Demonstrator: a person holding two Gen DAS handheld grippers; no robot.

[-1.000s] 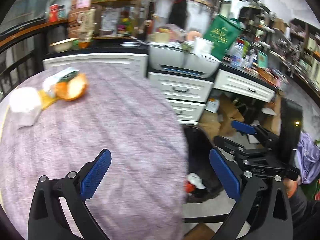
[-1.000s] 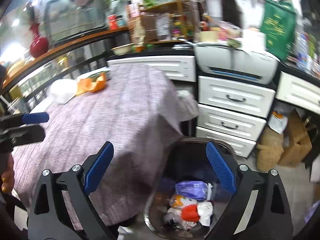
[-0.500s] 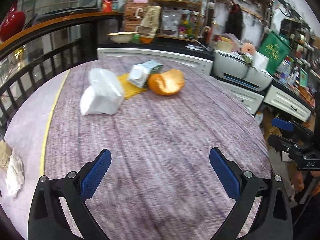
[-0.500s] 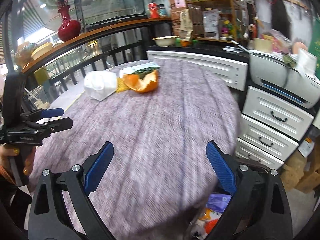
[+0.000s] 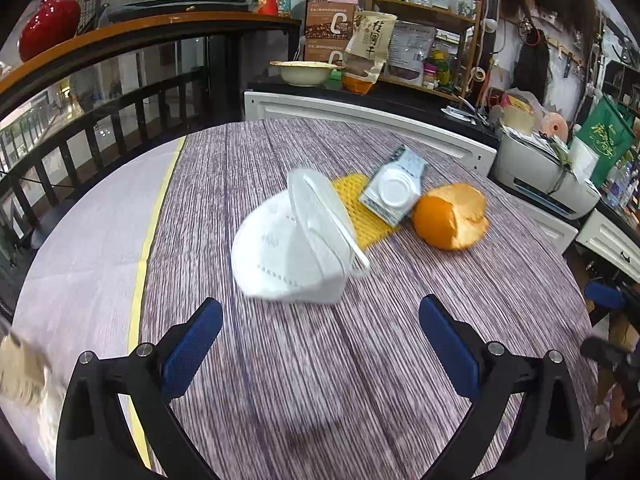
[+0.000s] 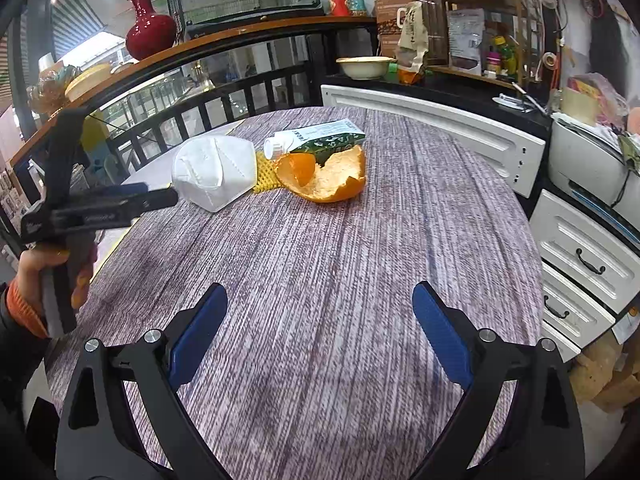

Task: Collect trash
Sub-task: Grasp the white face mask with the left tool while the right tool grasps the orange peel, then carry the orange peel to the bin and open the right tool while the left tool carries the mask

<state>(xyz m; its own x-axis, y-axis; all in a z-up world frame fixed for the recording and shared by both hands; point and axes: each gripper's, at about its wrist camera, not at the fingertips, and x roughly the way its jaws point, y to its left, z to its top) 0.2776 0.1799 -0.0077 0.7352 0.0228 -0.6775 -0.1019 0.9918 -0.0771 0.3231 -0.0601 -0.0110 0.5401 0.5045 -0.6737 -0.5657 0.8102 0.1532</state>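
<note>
Left gripper (image 5: 320, 340) spread wide, empty, just short of white face mask (image 5: 294, 248) on table (image 5: 360, 380). Right gripper (image 6: 320, 334) also spread, empty. Risk: soft mask slides or collapses, jaws snag only ear loop; orange peel (image 5: 452, 216), carton (image 5: 394, 192) close behind.

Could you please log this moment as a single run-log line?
left tool: open, empty, facing face mask | right tool: open, empty | on table: mask, carton, orange peel

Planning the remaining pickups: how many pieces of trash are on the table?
4, clustered at the far side: white face mask, yellow foam net behind it, drink carton, orange peel. Smaller bits may be hidden behind them.
</note>
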